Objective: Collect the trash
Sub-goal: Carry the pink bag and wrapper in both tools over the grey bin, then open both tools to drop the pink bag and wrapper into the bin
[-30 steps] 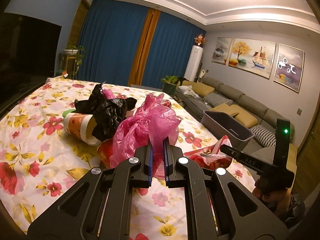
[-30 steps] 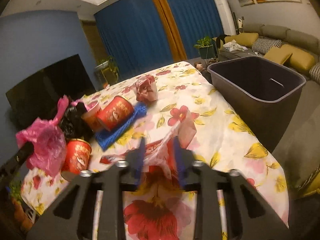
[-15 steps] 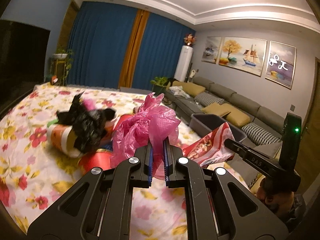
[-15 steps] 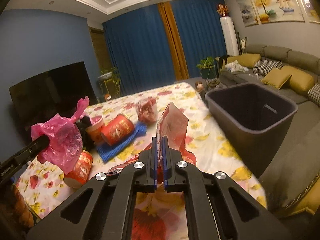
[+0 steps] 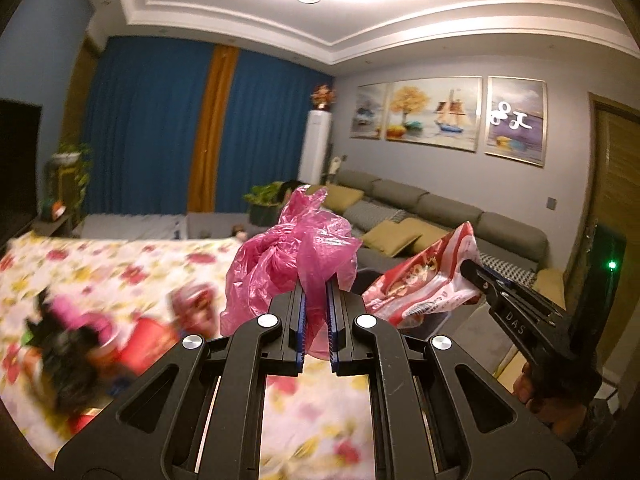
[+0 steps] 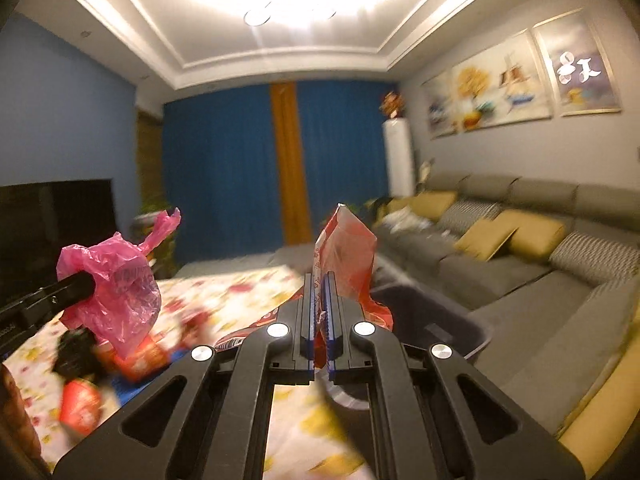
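Observation:
My left gripper (image 5: 316, 298) is shut on a crumpled pink plastic bag (image 5: 292, 256) and holds it up above the floral table (image 5: 100, 256). The pink bag also shows in the right wrist view (image 6: 116, 284). My right gripper (image 6: 320, 280) is shut on a red and white snack wrapper (image 6: 348, 248), lifted off the table; the wrapper also shows in the left wrist view (image 5: 424, 280). A dark grey bin (image 6: 436, 316) stands just right of the table, below and beyond the wrapper.
More trash lies blurred on the table at the left: a black bag (image 5: 60, 344), red cups (image 6: 80, 404) and a blue cloth (image 6: 120, 388). A grey sofa (image 6: 520, 264) with yellow cushions runs along the right wall. A dark TV (image 6: 52, 232) is at the left.
Both grippers have risen and tilted up, each with its piece of trash. The right gripper closed on the wrapper and lifted it off the table. The table now sits lower in both views.

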`<state>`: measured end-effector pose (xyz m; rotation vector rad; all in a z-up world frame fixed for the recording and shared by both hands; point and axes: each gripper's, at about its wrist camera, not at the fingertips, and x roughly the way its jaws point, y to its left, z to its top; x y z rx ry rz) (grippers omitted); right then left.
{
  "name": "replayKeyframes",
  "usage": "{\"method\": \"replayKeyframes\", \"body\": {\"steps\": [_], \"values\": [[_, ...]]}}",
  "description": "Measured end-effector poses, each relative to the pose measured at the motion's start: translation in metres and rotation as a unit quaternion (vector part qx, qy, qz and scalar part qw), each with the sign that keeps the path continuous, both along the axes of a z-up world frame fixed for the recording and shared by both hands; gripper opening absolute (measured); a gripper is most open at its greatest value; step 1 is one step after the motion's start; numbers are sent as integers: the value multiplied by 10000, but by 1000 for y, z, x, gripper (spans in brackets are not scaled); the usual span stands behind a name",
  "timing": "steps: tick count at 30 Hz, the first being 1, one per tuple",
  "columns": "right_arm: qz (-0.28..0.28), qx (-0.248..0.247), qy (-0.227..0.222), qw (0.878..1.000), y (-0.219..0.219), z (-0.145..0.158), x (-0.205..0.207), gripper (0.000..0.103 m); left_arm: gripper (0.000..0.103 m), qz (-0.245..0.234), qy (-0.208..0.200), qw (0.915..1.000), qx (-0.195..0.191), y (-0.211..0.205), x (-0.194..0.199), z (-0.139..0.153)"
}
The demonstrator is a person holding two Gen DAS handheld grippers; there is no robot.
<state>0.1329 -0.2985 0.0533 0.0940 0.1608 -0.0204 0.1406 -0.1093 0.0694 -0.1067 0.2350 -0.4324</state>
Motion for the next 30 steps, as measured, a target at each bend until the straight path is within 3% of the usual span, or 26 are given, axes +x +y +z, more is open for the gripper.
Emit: {"method": "replayKeyframes", "body": {"steps": [9, 15, 30], "values": [[-502, 22, 29, 9987, -53, -10, 36, 5, 8, -475, -35, 9988, 141, -86, 61, -7], [-603, -90, 10, 9981, -69, -20, 55, 5, 8, -656, 219, 9976, 80, -111, 97, -24], [-557, -54, 159, 9983, -76, -39, 81, 5, 8, -852, 534, 9948, 158, -143, 139, -53]]}}
